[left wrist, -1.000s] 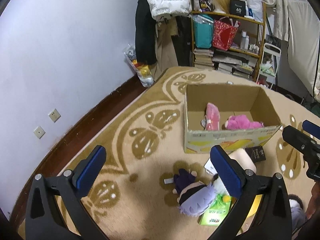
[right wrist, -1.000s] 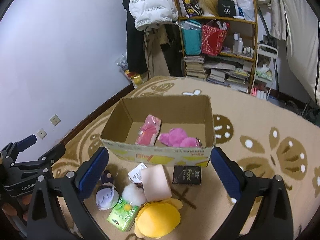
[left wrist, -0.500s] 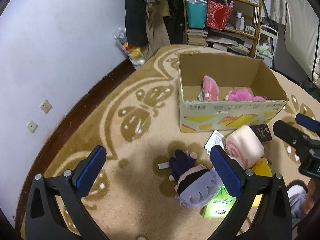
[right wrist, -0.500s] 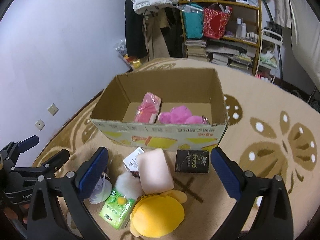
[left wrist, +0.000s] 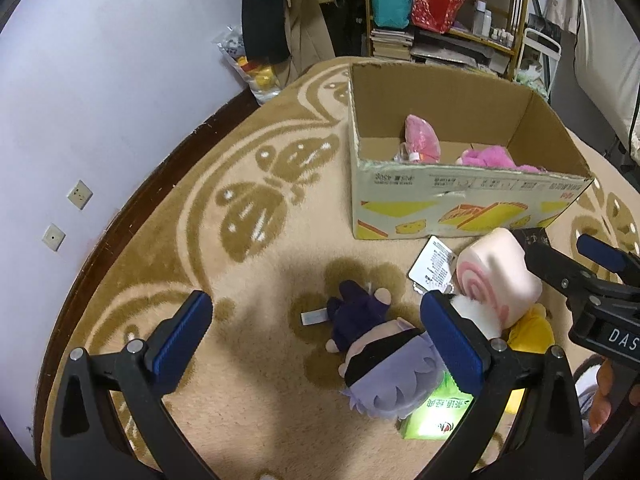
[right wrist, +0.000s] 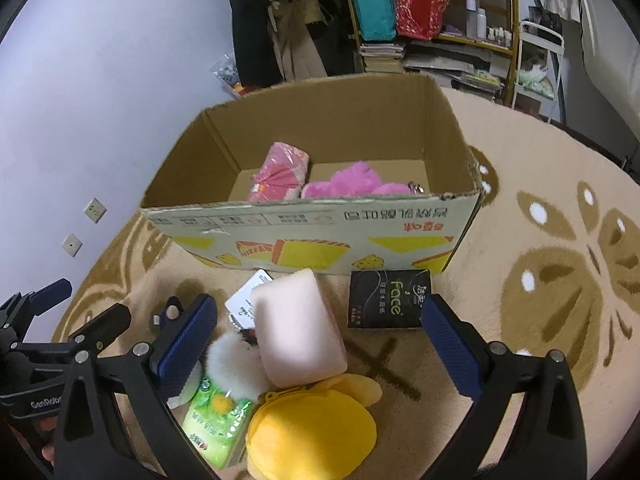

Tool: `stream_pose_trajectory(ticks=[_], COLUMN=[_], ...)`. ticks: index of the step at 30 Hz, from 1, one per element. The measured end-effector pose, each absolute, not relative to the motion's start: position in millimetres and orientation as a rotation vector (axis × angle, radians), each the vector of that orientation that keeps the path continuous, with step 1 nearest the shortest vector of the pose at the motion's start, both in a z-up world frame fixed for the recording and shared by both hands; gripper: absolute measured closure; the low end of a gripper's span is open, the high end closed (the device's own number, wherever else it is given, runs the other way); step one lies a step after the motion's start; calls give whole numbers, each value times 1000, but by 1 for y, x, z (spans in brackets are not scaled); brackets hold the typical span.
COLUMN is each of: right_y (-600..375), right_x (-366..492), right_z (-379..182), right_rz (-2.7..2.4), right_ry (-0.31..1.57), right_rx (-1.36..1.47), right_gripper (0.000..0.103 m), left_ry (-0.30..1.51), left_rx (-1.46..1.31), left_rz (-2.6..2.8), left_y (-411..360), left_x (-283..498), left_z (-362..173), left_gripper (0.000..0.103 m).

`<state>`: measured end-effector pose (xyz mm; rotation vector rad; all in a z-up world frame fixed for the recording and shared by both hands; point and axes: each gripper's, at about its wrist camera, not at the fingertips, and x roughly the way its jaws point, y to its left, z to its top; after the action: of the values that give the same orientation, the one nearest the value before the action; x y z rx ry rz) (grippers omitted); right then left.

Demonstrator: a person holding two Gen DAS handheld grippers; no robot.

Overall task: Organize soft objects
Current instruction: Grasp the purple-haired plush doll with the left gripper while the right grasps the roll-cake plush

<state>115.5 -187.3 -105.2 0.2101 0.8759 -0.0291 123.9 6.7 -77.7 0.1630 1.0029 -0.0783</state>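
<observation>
An open cardboard box (left wrist: 472, 204) (right wrist: 312, 236) stands on the rug and holds a pink cloth bundle (right wrist: 282, 176) and a magenta plush (right wrist: 352, 182). In front of it lie a pink swirl-roll cushion (left wrist: 498, 276) (right wrist: 298, 328), a purple-haired doll (left wrist: 380, 364), a yellow plush (right wrist: 312, 428), a white pompom (right wrist: 236, 368) and a green tissue pack (right wrist: 216, 424). My left gripper (left wrist: 316, 340) is open above the doll, whose head lies by the right finger. My right gripper (right wrist: 320, 340) is open around the cushion and the yellow plush.
A black "Face" packet (right wrist: 388, 300) and a white tag (left wrist: 434, 264) lie by the box front. The patterned rug (left wrist: 240, 208) reaches a dark floor strip and a lilac wall (left wrist: 100, 80). A shelf (right wrist: 432, 20) with bags and books stands behind.
Both grippers have come lower and closer to the pile of soft things in front of the box. Both stay open.
</observation>
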Motion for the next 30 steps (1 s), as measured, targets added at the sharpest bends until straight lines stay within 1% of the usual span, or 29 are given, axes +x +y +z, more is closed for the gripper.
stream_pose_trajectory(ticks=[8, 22, 30], right_y=[-190, -186, -187], right_x=[124, 137, 138], right_z=[-115, -131, -134], right_rz=[-38, -19, -20], right_ry=[899, 939, 947], right_rx=[240, 242, 231], right_gripper=[0, 0, 0], left_ry=[1022, 1123, 1129], left_rx=[219, 242, 255], left_rz=[-98, -103, -92], left_y=[-7, -14, -15], left_x=[125, 133, 133], left_z=[-90, -121, -125], left_gripper=[0, 0, 0])
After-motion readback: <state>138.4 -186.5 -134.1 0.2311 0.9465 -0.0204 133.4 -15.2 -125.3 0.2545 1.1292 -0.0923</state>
